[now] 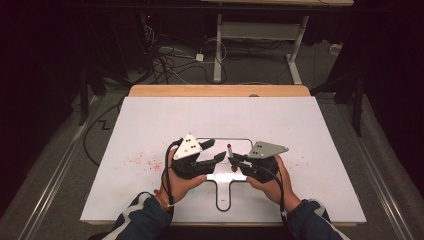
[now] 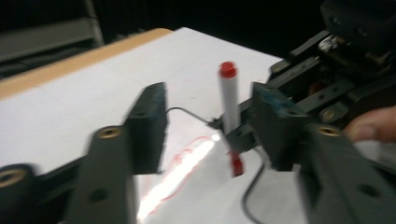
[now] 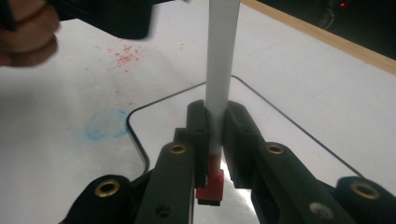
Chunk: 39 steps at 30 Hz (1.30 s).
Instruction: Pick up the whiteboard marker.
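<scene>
White plastic with red at both ends, the marker (image 3: 223,70) stands upright, pinched low on its barrel by the right gripper (image 3: 215,140), whose two black pads are closed tight against it just above the red piece at its lower end. In the high view the same marker (image 1: 229,151) rises in front of the right gripper (image 1: 239,161), over a small whiteboard (image 1: 240,143) with a dark rim and a handle that lies on the white table cover (image 1: 150,120). The left gripper (image 1: 212,151) sits just beside it with its jaws apart and nothing between them; in the left gripper view its fingers (image 2: 148,126) stand either side of the marker (image 2: 229,105), which is a little beyond them and not touched by them. The marker looks light, stiff and smooth, so it should carry easily but could slide or pivot between flat pads if it is squeezed near an end. The best hold seems to be across the plain white barrel, square to its length, as the right fingers (image 3: 198,135) have it. If the red top end is a cap, the left fingers could close on it from the side. Red squiggles (image 2: 187,158) already mark the board below the fingers, and red specks (image 3: 123,55) dot the cover beyond them.
</scene>
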Tool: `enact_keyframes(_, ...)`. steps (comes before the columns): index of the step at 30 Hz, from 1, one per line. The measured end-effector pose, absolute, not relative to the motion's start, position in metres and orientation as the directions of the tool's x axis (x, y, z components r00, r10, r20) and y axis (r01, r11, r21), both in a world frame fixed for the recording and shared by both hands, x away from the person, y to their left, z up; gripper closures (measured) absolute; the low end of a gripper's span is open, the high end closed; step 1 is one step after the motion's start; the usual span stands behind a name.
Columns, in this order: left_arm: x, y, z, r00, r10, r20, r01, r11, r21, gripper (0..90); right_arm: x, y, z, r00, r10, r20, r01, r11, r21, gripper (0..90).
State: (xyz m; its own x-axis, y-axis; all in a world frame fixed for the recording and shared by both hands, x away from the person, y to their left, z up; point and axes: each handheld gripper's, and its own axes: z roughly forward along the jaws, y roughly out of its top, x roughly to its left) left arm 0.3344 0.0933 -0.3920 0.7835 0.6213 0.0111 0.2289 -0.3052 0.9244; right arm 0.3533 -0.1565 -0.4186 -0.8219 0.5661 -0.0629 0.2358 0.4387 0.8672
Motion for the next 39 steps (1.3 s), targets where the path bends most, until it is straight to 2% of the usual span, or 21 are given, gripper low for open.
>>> enact_keyframes(3, 0.333, 0.107, -0.395, 0.765, 0.639, 0.083, 0.2, -0.357, 0.913, 30.4, 0.356, -0.162, -0.42, -0.815, 0.577, -0.063, 0.238, 0.432, 0.87, 82.0)
enact_keyframes(6, 0.331, 0.123, -0.402, 0.73, 0.659, 0.181, 0.164, -0.426, 0.89, 26.8, 0.359, -0.167, -0.421, -0.806, 0.588, -0.063, 0.241, 0.424, 0.873, 81.9)
enact_keyframes(13, 0.324, 0.165, -0.422, 0.686, 0.677, 0.268, 0.182, -0.516, 0.837, 24.4, 0.363, -0.172, -0.421, -0.805, 0.591, -0.058, 0.229, 0.399, 0.888, 82.0)
enact_keyframes(17, 0.322, 0.18, -0.43, 0.673, 0.698, 0.244, 0.212, -0.498, 0.841, 24.4, 0.365, -0.173, -0.422, -0.807, 0.587, -0.056, 0.227, 0.397, 0.889, 82.0)
enact_keyframes(19, 0.32, 0.189, -0.437, 0.629, 0.733, 0.259, 0.25, -0.506, 0.825, 24.5, 0.366, -0.172, -0.422, -0.807, 0.589, -0.045, 0.233, 0.387, 0.892, 82.0)
enact_keyframes(21, 0.319, 0.195, -0.442, 0.635, 0.737, 0.232, 0.275, -0.496, 0.823, 24.5, 0.368, -0.17, -0.423, -0.808, 0.587, -0.042, 0.232, 0.383, 0.894, 82.0)
enact_keyframes(26, 0.314, 0.204, -0.451, 0.647, 0.722, 0.246, 0.279, -0.524, 0.805, 24.2, 0.371, -0.168, -0.427, -0.811, 0.584, -0.031, 0.24, 0.38, 0.893, 81.9)
enact_keyframes(32, 0.307, 0.219, -0.461, 0.646, 0.741, 0.183, 0.337, -0.492, 0.802, 23.2, 0.381, -0.16, -0.429, -0.827, 0.561, -0.039, 0.221, 0.388, 0.895, 82.0)
enact_keyframes(39, 0.304, 0.226, -0.46, 0.632, 0.752, 0.184, 0.344, -0.485, 0.804, 22.4, 0.387, -0.148, -0.432, -0.845, 0.532, -0.06, 0.198, 0.414, 0.888, 82.0)
